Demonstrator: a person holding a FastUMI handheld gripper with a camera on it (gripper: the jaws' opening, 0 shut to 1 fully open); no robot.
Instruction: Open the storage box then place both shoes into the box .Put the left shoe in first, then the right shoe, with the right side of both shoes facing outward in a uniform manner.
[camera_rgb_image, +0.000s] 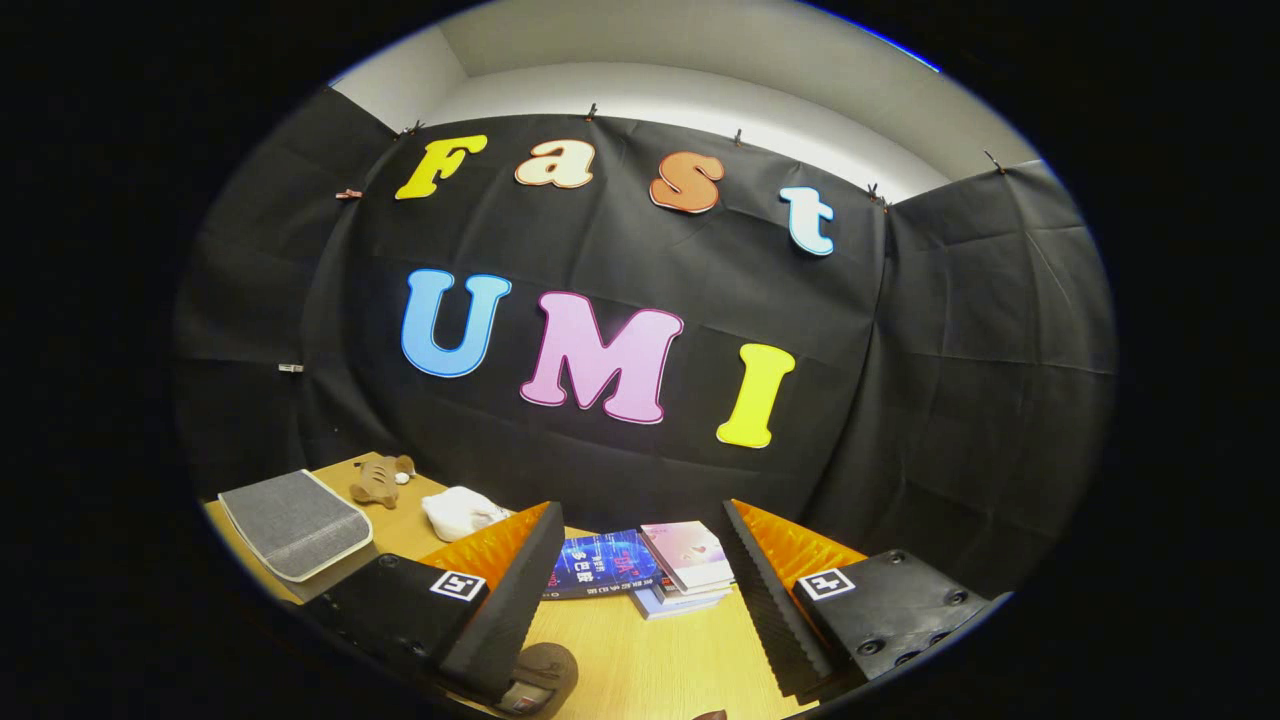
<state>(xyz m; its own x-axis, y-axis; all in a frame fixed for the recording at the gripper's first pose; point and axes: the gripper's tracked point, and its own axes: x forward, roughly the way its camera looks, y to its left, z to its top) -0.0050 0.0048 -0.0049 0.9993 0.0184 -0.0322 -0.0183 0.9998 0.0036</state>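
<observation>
Right now the claw (640, 590) hangs above the wooden table (650, 660) with its fingers spread wide and nothing between them. Beyond its left finger lies the storage box (295, 523), grey fabric with pale edging, lid down, its long axis running away toward the wall. A brown shoe (540, 678) peeks out under that finger's base, too hidden to tell its heading. Stacked books (640, 568) sit between the fingertips.

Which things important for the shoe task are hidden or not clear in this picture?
- Gripper, gripper view: fingers apart, holding nothing.
- Brown shoe: mostly behind the left finger; left or right cannot be told.
- Dark bit near the table front: cut off by the edge; unidentifiable.
- Grey storage box: lid looks closed, latch too small to see.
</observation>
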